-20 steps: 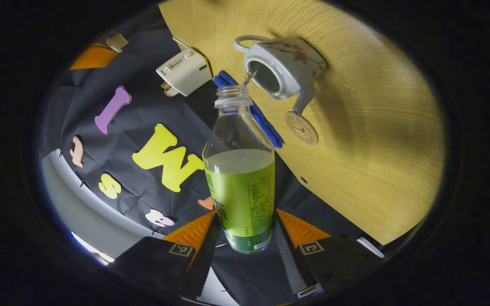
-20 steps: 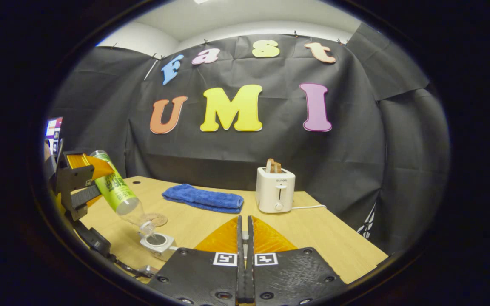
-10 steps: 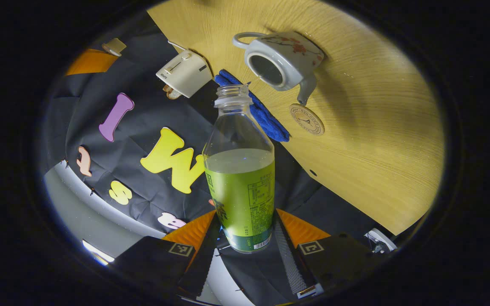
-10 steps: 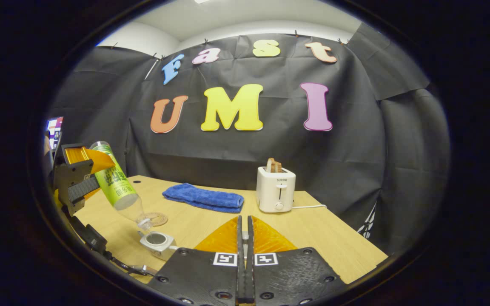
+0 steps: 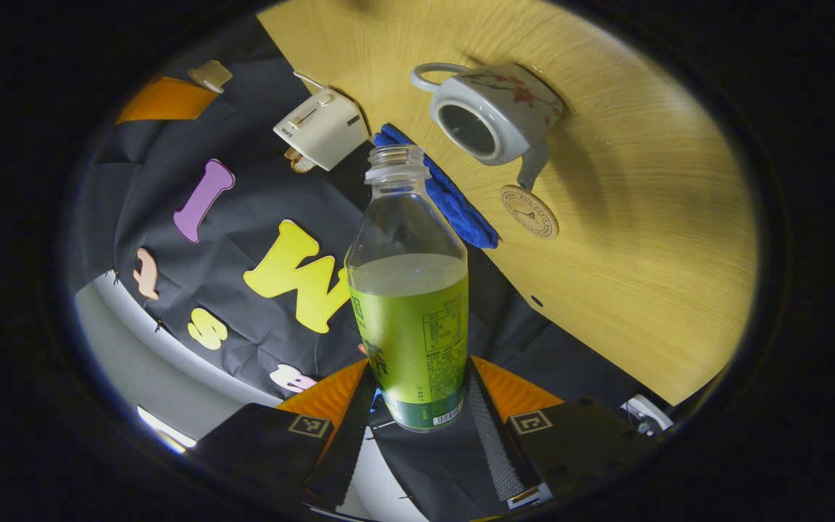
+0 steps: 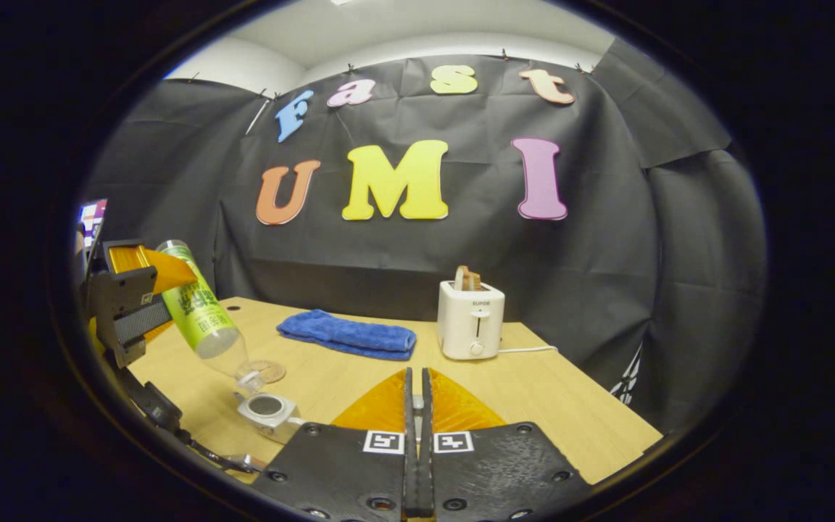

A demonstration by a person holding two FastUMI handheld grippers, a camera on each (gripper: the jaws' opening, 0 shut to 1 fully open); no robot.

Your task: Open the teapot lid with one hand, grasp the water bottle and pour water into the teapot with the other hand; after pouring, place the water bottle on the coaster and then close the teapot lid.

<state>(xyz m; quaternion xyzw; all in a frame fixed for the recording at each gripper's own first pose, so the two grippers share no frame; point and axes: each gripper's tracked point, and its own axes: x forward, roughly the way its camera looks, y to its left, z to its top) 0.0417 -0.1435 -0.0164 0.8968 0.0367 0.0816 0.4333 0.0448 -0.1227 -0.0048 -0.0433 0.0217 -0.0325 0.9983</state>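
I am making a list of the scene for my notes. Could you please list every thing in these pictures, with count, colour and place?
water bottle: one, clear with green label, tilted mouth-down above the teapot, held by the left tongs
teapot: one, white with a floral print, lid off, on the table
coaster: one, round, tan, beside the teapot's spout
towel: one, blue, folded, at the table's back
toaster: one, white, bread in its slot, right of the towel
table: one, light wood
left tongs: shut on the bottle's base
right tongs: fingers together
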